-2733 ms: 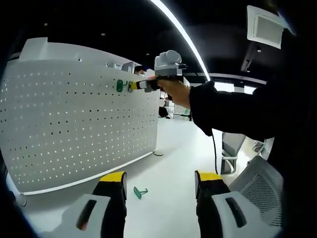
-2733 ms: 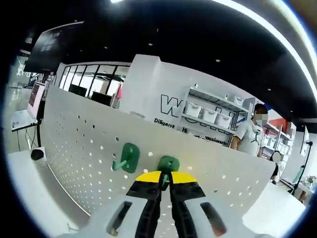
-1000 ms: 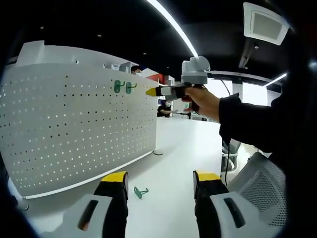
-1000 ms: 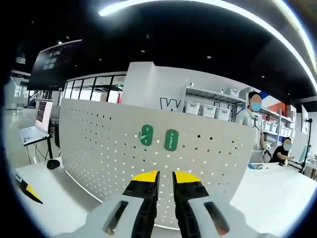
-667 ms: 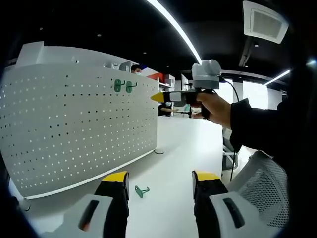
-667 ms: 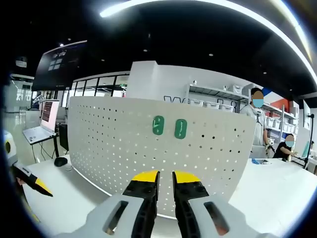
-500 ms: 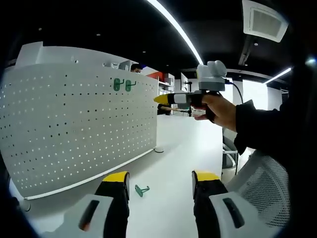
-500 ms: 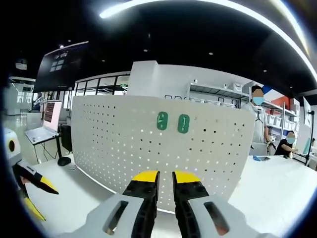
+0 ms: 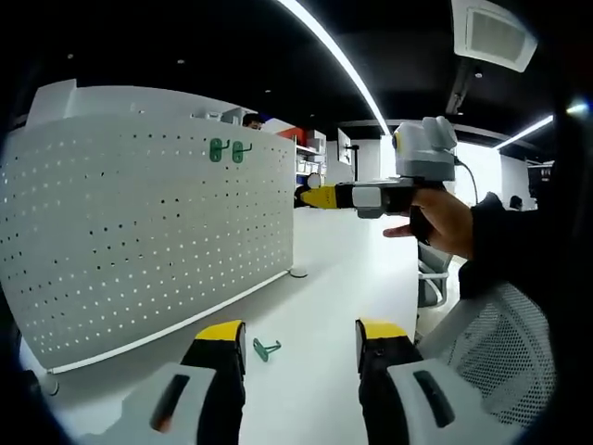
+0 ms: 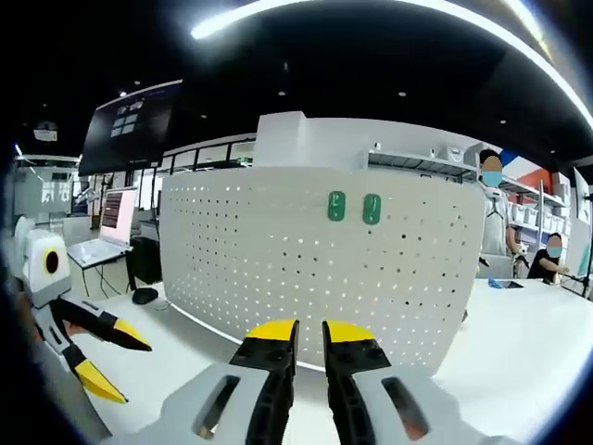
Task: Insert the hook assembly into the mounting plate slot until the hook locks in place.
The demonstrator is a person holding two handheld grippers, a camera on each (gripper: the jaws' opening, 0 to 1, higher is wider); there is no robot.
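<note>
So, two green hooks (image 10: pixel 354 208) sit side by side near the top of the white pegboard (image 10: pixel 278 269), pegged in. A third green hook (image 9: pixel 267 349) lies loose on the white table (image 9: pixel 343 306), just ahead of the left gripper (image 9: pixel 298 341), whose jaws stand wide apart and hold nothing. The right gripper (image 10: pixel 309 334) is held well back from the board, with only a narrow gap between its jaws and nothing in it. In the left gripper view a hand (image 9: pixel 445 221) grips that right tool, pointing at the board.
</note>
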